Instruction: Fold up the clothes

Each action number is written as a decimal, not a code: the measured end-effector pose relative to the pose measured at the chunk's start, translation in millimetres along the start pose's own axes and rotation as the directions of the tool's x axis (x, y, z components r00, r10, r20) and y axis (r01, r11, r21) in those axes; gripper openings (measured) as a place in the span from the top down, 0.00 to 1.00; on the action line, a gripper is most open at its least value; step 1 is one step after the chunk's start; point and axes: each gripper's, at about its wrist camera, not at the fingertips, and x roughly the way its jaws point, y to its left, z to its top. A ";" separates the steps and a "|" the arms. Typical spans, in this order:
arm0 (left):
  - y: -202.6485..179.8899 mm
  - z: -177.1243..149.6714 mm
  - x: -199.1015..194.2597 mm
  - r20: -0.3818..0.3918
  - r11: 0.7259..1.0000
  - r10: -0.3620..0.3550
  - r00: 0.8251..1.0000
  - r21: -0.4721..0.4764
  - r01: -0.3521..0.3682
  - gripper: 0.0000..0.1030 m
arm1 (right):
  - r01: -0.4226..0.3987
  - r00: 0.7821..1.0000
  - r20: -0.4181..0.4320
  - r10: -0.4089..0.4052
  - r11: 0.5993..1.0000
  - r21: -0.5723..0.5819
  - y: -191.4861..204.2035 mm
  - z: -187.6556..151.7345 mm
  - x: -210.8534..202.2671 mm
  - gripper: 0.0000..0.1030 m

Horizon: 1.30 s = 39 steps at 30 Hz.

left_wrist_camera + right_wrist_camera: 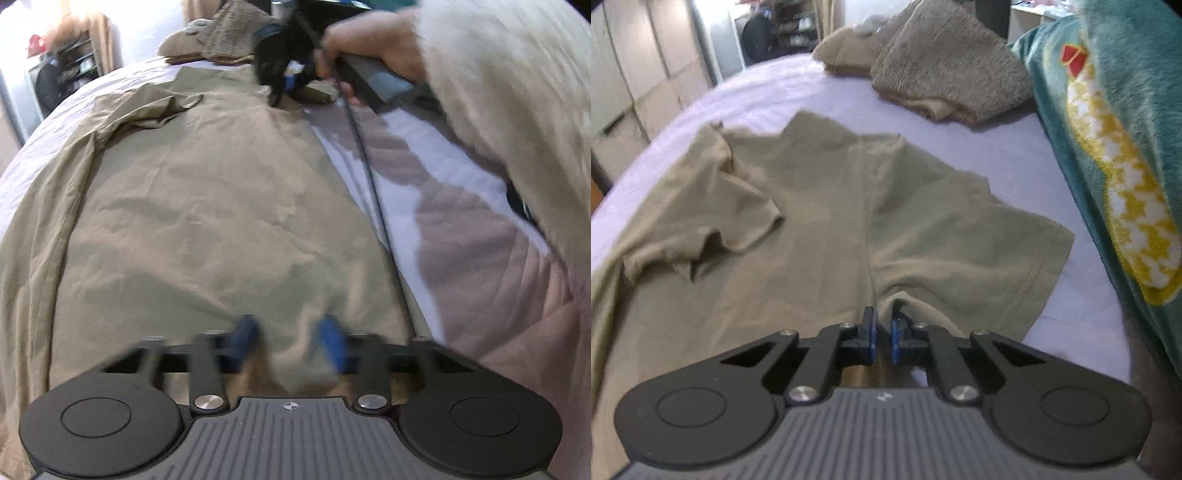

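On the lilac bed (768, 92) the khaki T-shirt (820, 221) stretches away from you, your right hand-held gripper (882, 332) pinching its near sleeve fold, your left hand-held gripper (288, 339) blurred, narrowed over its hem, grip uncertain.

No readable text, label, brand or number shows in either view; the only mark is a small crosshair sign (291, 406) on the grey ribbed housing.
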 end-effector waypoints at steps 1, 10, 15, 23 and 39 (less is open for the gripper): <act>5.8 0.7 -0.7 -0.001 1.000 -0.009 1.000 -0.027 0.009 0.86 | -0.005 1.000 0.009 0.005 1.000 0.006 -0.9 1.9 -4.4 0.92; 15.9 4.7 -15.4 -0.002 0.987 -0.141 0.990 -0.073 0.140 0.78 | -0.014 0.999 0.046 0.013 1.000 0.022 -4.9 8.8 -29.3 0.91; -26.2 0.0 -24.6 0.021 0.980 -0.185 0.982 0.083 0.183 0.33 | -0.020 1.000 0.014 0.019 0.999 0.048 -17.1 1.8 -26.1 0.90; -48.4 -6.5 9.4 -0.059 0.988 -0.083 0.995 0.129 0.091 0.27 | -0.032 0.999 -0.011 0.032 0.999 0.029 -25.4 -13.4 -15.4 0.90; -0.5 3.7 -2.3 -0.027 0.986 -0.152 0.988 -0.071 0.150 0.94 | -0.119 0.993 0.031 0.115 0.949 0.292 -60.5 -7.8 -1.6 0.24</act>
